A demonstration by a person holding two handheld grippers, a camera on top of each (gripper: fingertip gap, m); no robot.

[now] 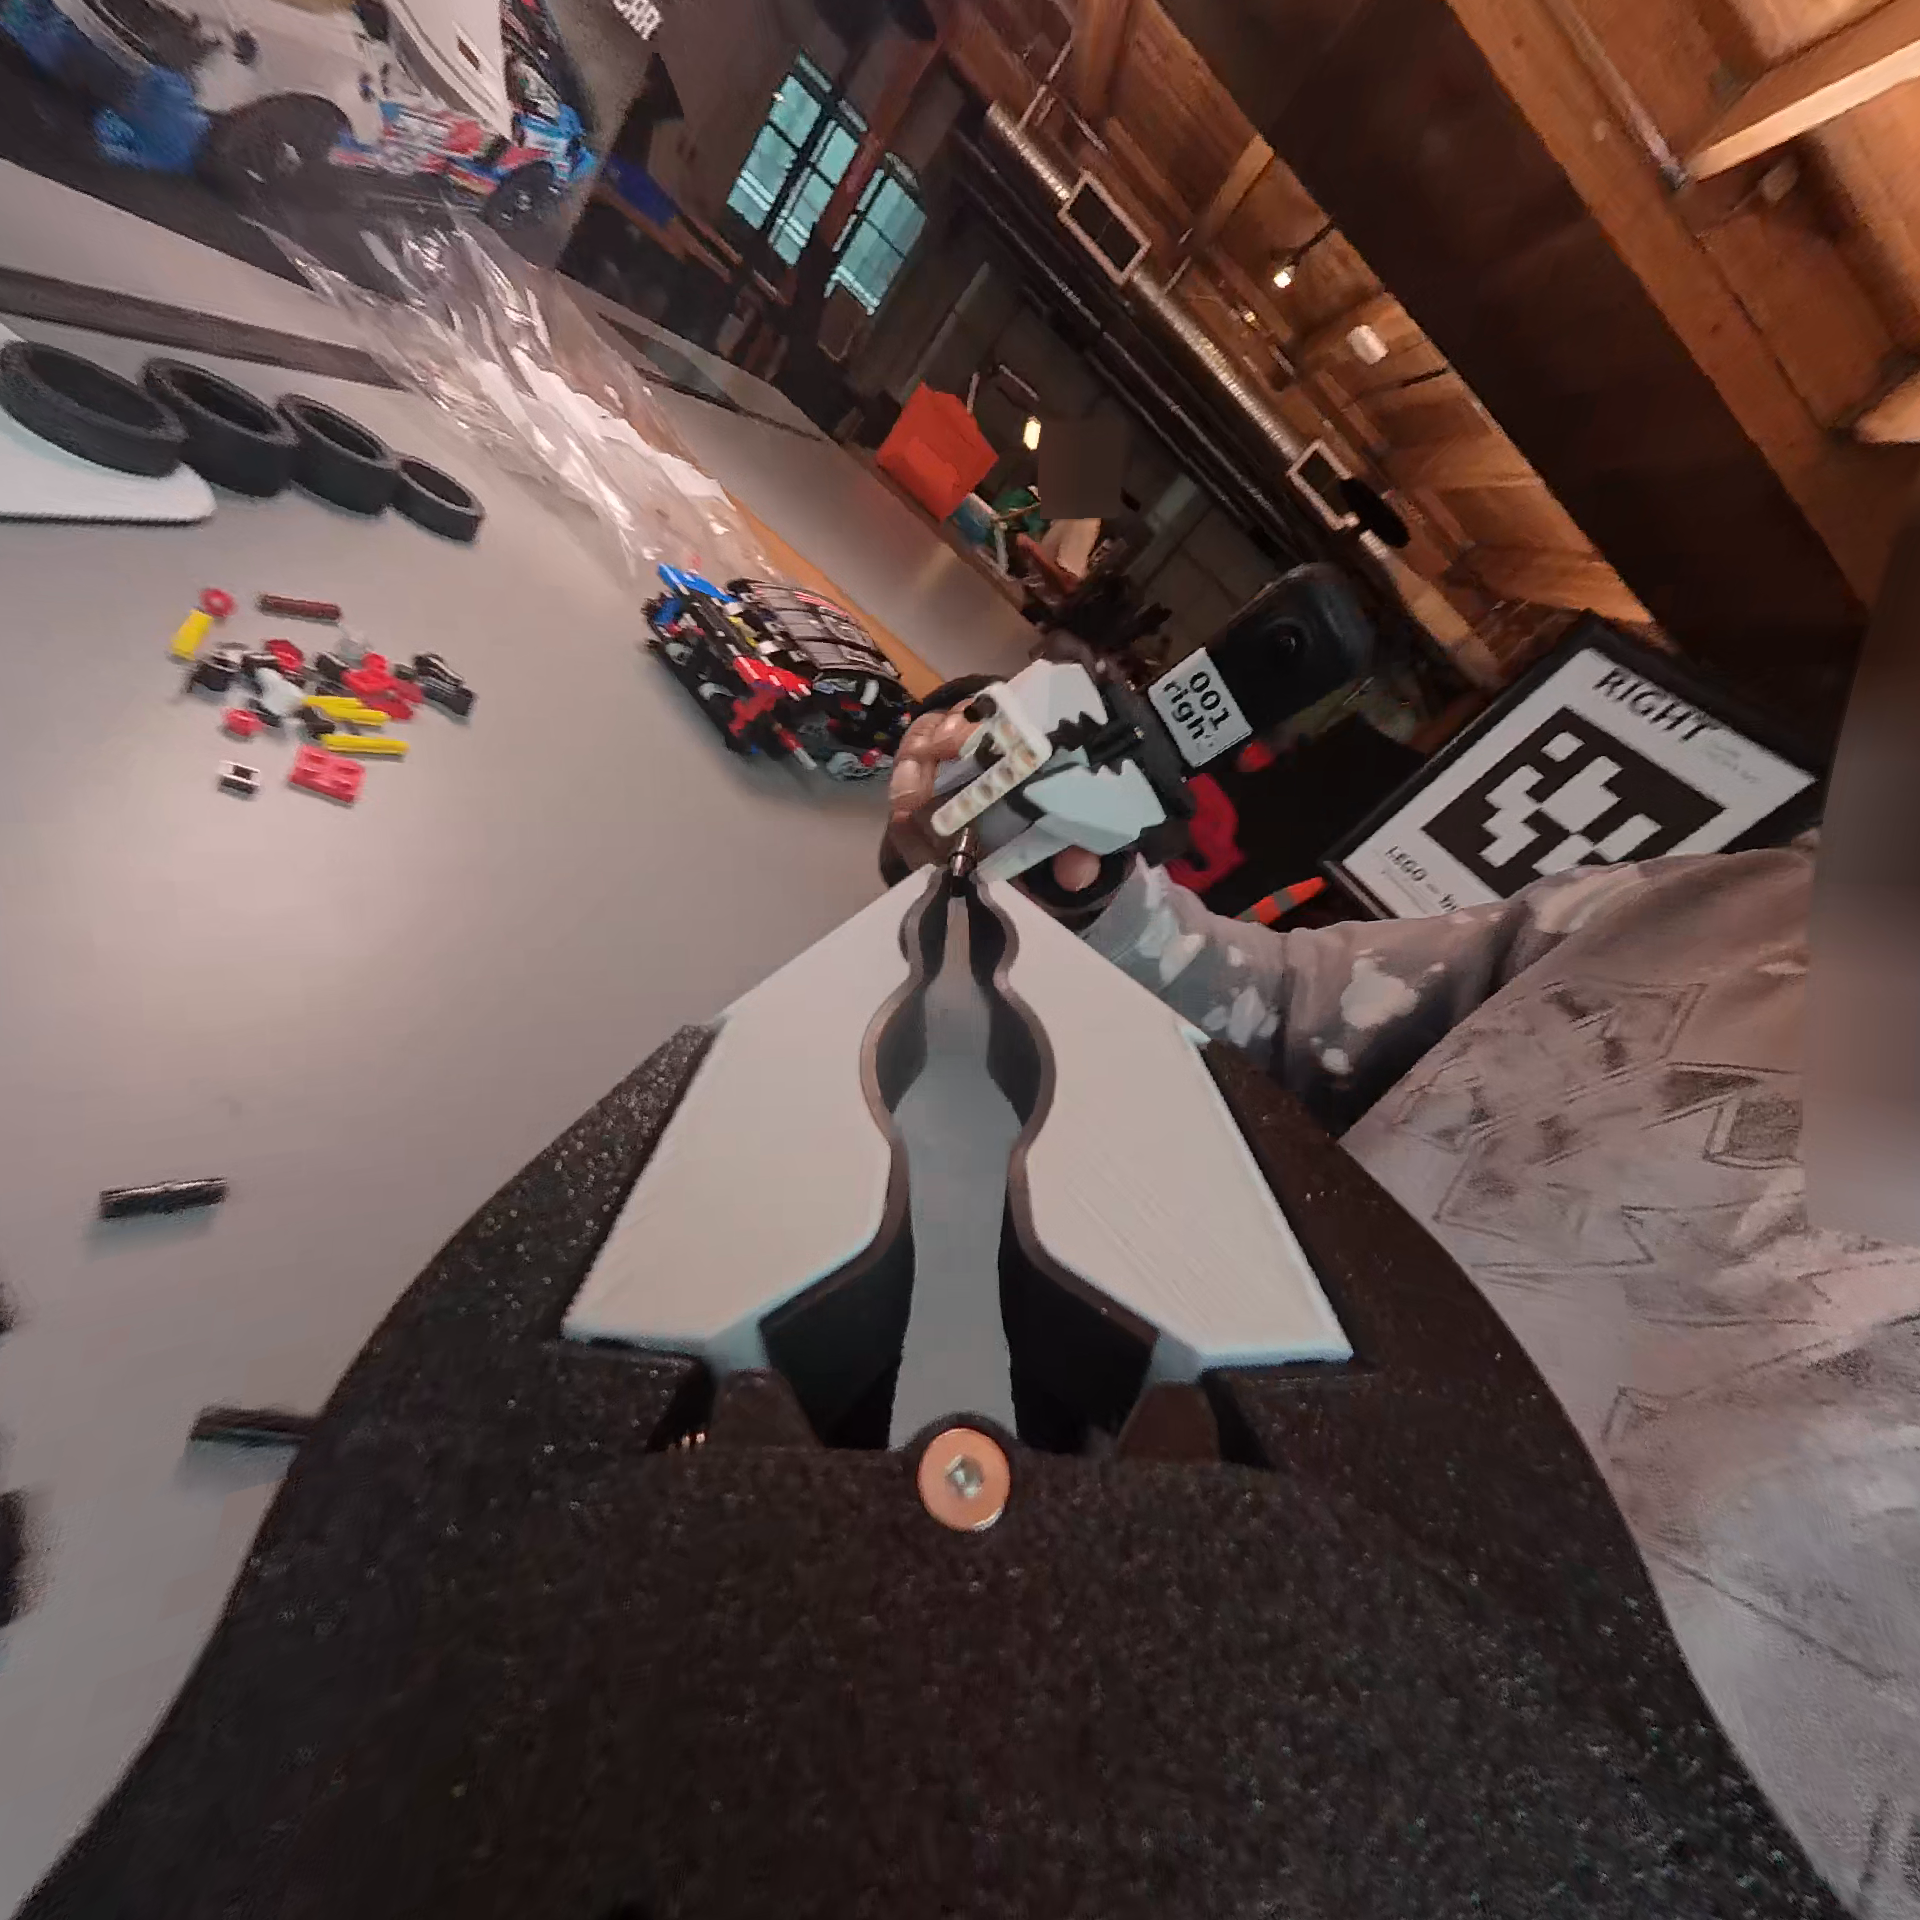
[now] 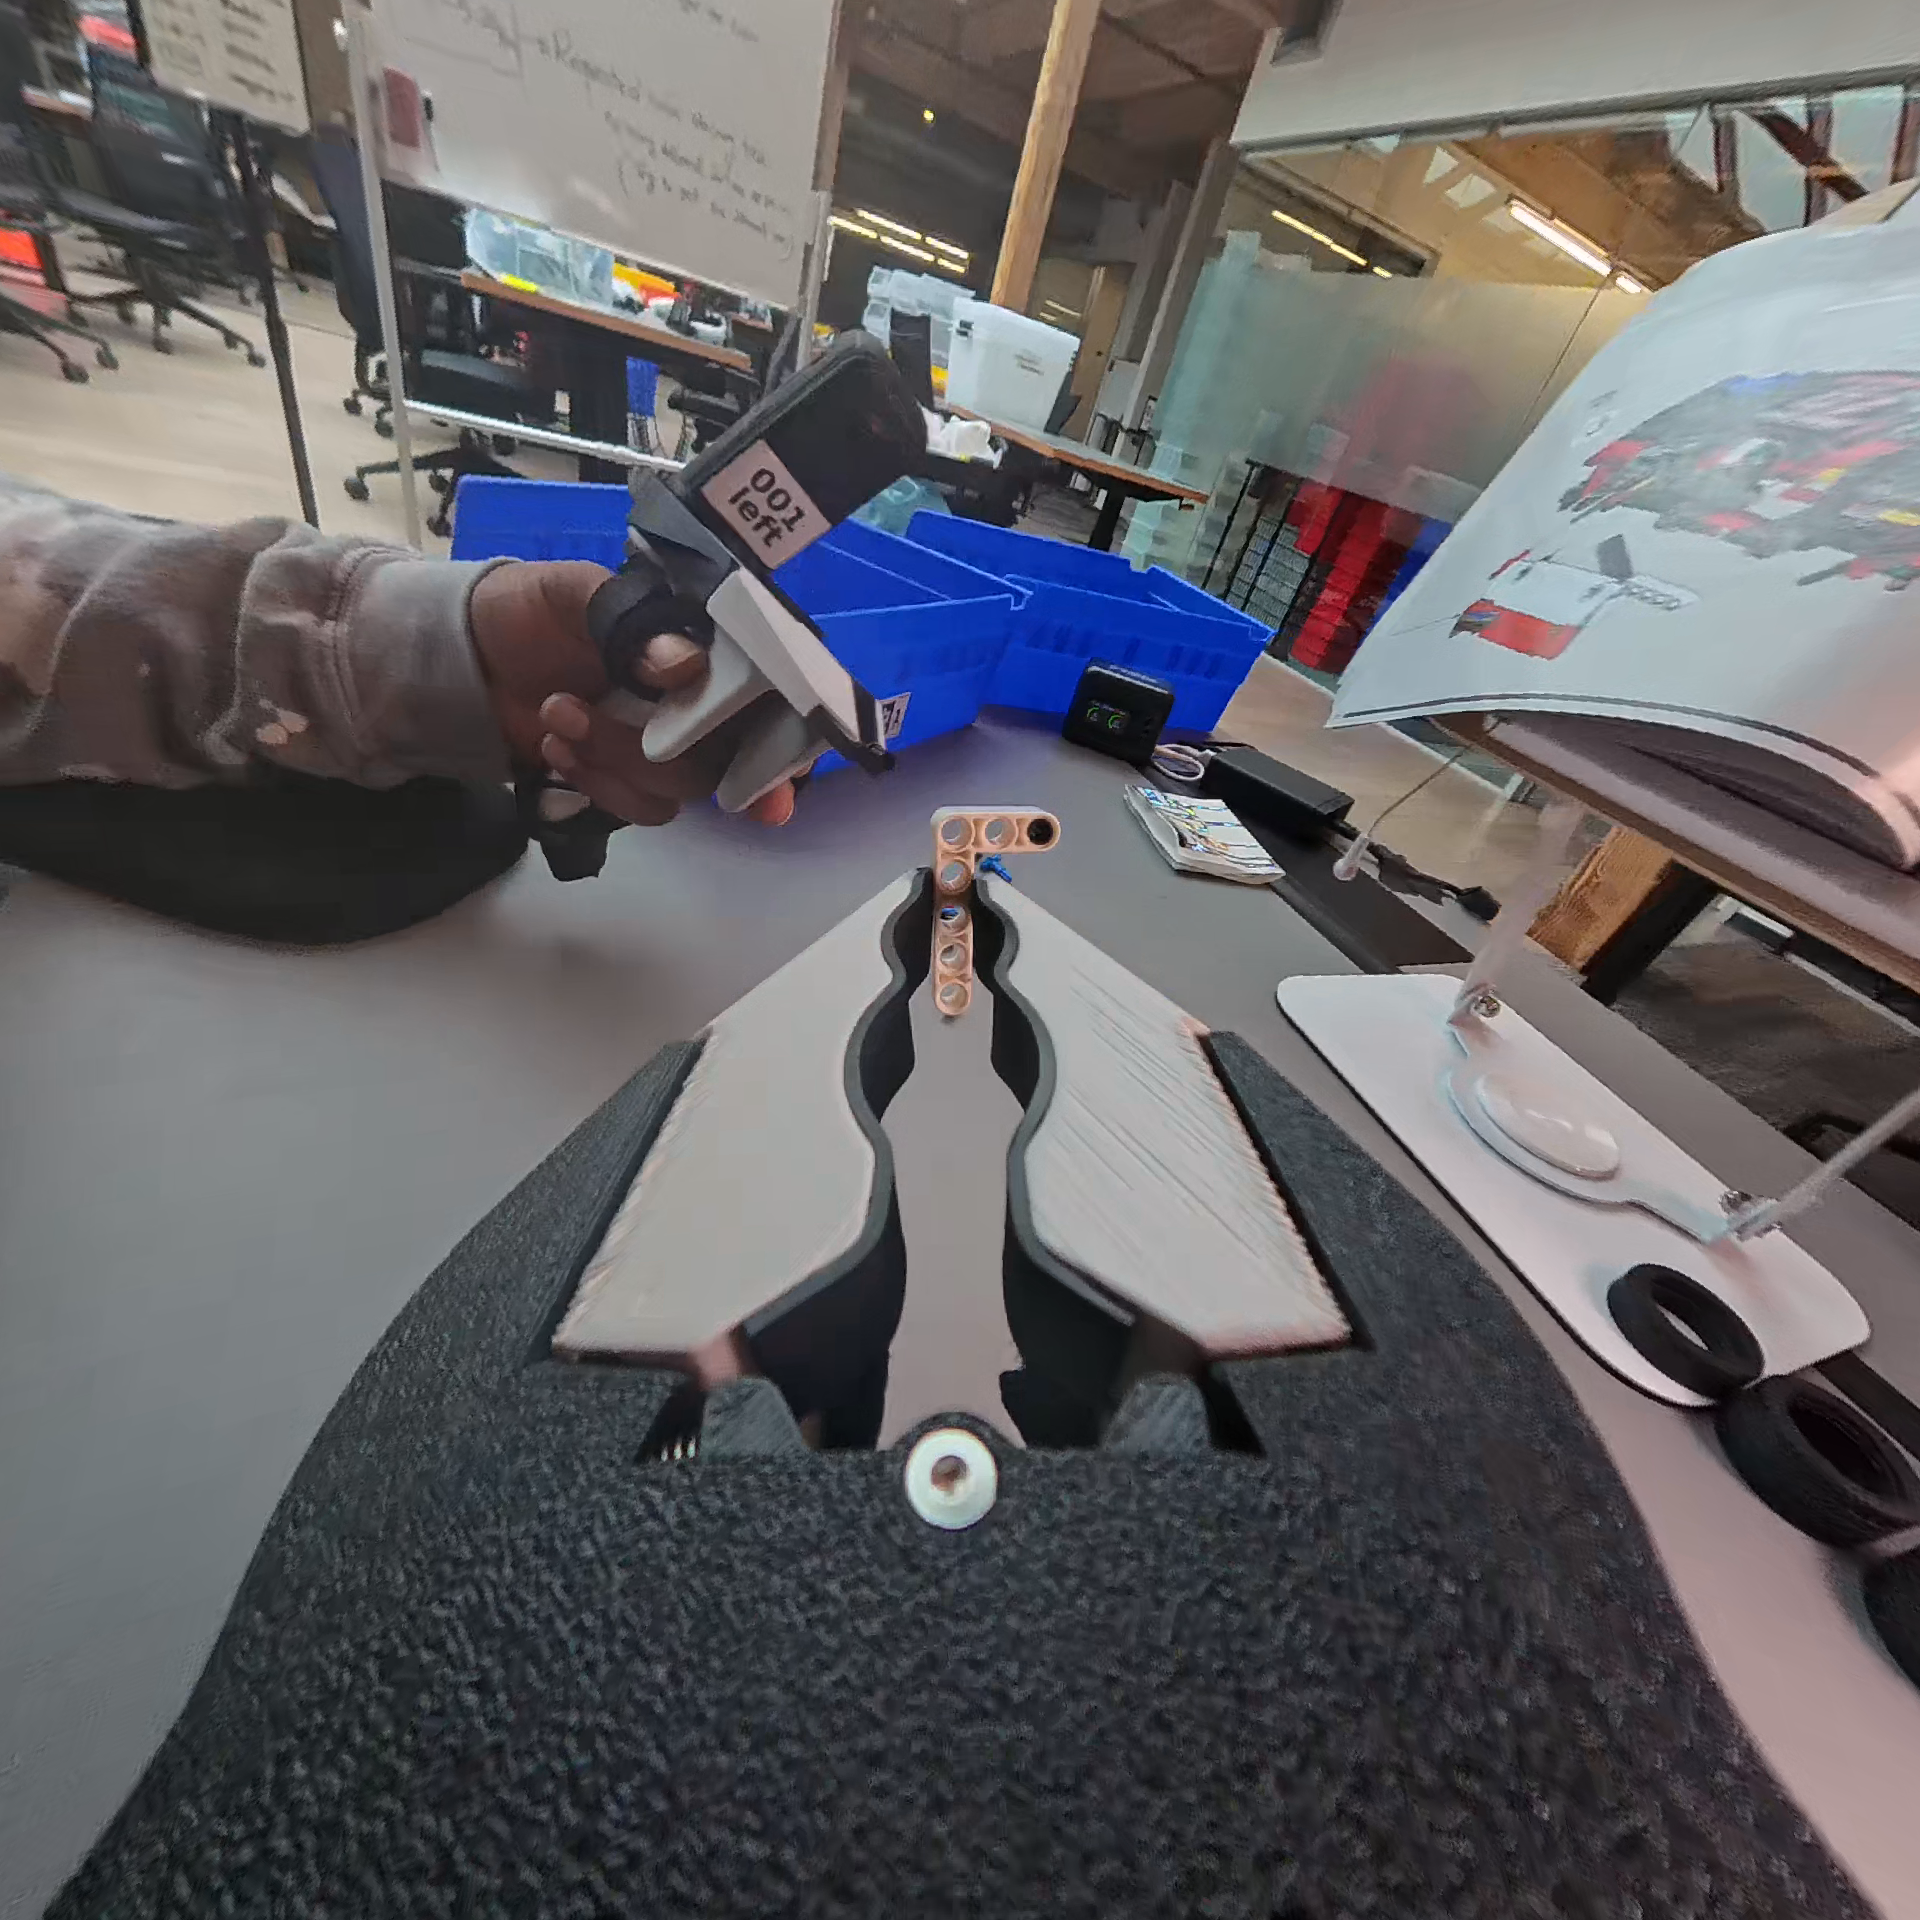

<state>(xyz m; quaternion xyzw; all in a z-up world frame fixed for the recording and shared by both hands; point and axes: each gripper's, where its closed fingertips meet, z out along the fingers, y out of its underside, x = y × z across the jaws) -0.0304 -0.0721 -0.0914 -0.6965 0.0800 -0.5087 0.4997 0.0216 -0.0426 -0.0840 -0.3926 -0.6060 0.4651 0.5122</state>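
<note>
My right gripper (image 2: 958, 883) is shut on the long arm of a pale L-shaped beam (image 2: 951, 940) with round holes. Its short arm sticks out past the tips, and a small blue pin (image 2: 994, 864) shows beside it. My left gripper (image 1: 956, 883) is shut at the tips on a small dark pin (image 1: 962, 858), held right against the beam (image 1: 982, 758) in the right gripper (image 1: 1003, 805). Both are held above the grey table (image 1: 520, 987). In the right wrist view the left gripper (image 2: 868, 743) is just left of and beyond the beam, held in a hand.
Several black tyres (image 1: 223, 426) lie by a white stand base (image 2: 1455, 1143) that carries an open instruction booklet (image 2: 1662, 520). A pile of loose red, yellow and black parts (image 1: 322, 696) and a part-built model car (image 1: 779, 665) sit on the table. Blue bins (image 2: 1039, 623) stand at the far edge.
</note>
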